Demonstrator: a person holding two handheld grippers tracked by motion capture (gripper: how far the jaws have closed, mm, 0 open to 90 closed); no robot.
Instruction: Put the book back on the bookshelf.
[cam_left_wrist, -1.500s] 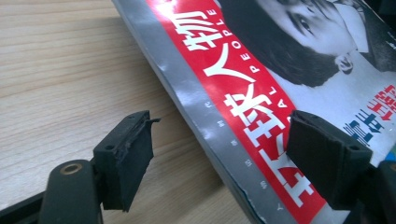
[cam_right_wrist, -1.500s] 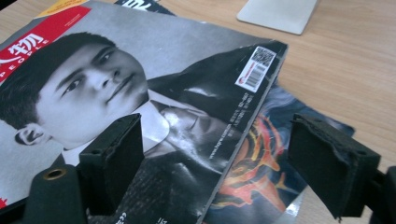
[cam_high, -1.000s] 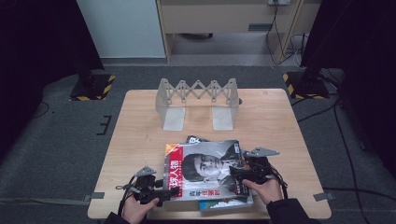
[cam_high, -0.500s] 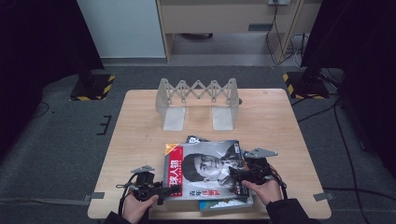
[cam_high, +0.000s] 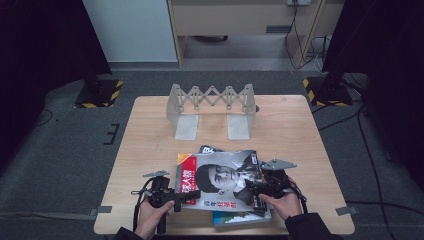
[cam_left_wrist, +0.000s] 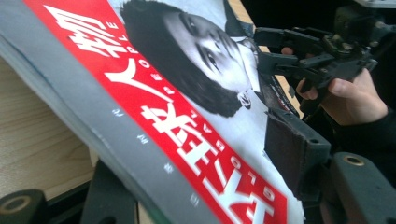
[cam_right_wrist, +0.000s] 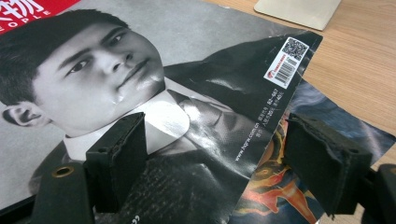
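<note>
A stack of magazines lies at the table's front. The top magazine has a red title band and a black-and-white portrait. My left gripper has just been closing and is shut on the stack's left spine edge, with one pad on the cover and the other jaw beneath. My right gripper stands open over the cover's right edge. One of its pads sits over the portrait, the other over a colourful lower magazine.
A grey fold-out rack with two flat feet stands at the middle back of the wooden table; one foot lies just beyond the magazines. A dark magazine corner pokes out behind the stack. Floor and dark stands surround the table.
The left gripper's jaws have narrowed onto the stack's left edge, and that hand has edged slightly right. The right gripper and the magazines look unmoved.
</note>
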